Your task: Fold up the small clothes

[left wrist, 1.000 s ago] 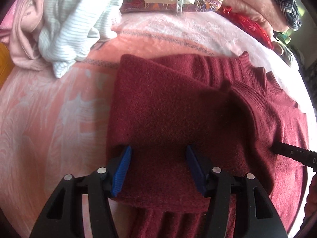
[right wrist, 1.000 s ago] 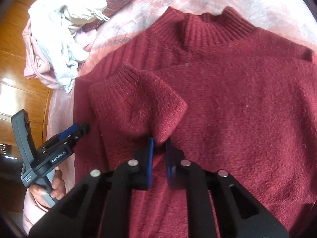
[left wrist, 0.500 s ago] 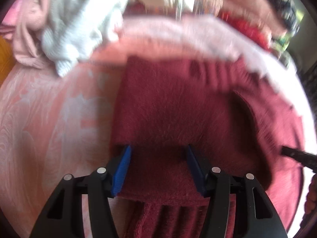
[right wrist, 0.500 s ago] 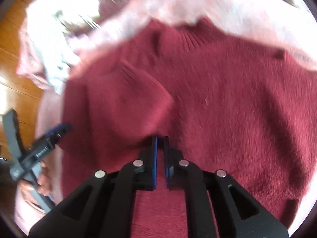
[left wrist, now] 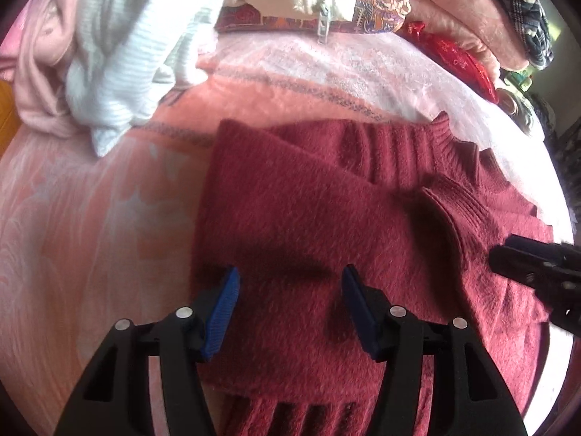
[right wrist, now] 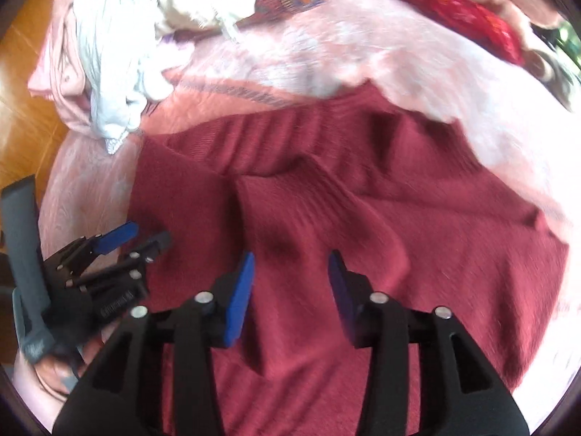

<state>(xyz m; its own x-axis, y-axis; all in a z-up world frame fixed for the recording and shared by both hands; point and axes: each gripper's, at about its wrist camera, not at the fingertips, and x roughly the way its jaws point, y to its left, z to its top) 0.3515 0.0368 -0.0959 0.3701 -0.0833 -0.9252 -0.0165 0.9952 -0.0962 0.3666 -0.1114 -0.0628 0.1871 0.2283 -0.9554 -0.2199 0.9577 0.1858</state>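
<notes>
A dark red knit sweater (left wrist: 308,218) lies on a pink bedspread (left wrist: 90,218), its left side and sleeve folded in over the body. The sleeve cuff (right wrist: 312,200) lies across the chest. My left gripper (left wrist: 289,301) is open and empty, hovering over the sweater's folded left part. My right gripper (right wrist: 290,290) is open and empty just above the folded sleeve. The left gripper also shows at the left edge of the right wrist view (right wrist: 130,239), and the right gripper shows at the right edge of the left wrist view (left wrist: 533,265).
A heap of white and pink clothes (left wrist: 109,54) lies at the bed's far left. A patterned cushion (left wrist: 363,3), a red pouch (left wrist: 457,58) and folded blankets (left wrist: 472,7) lie along the far side. Wooden floor (right wrist: 21,72) shows past the left edge.
My right gripper was shut on the sleeve; it has let go, opened and pulled back a little. The sleeve now rests on the sweater. My left gripper stayed open in about the same place.
</notes>
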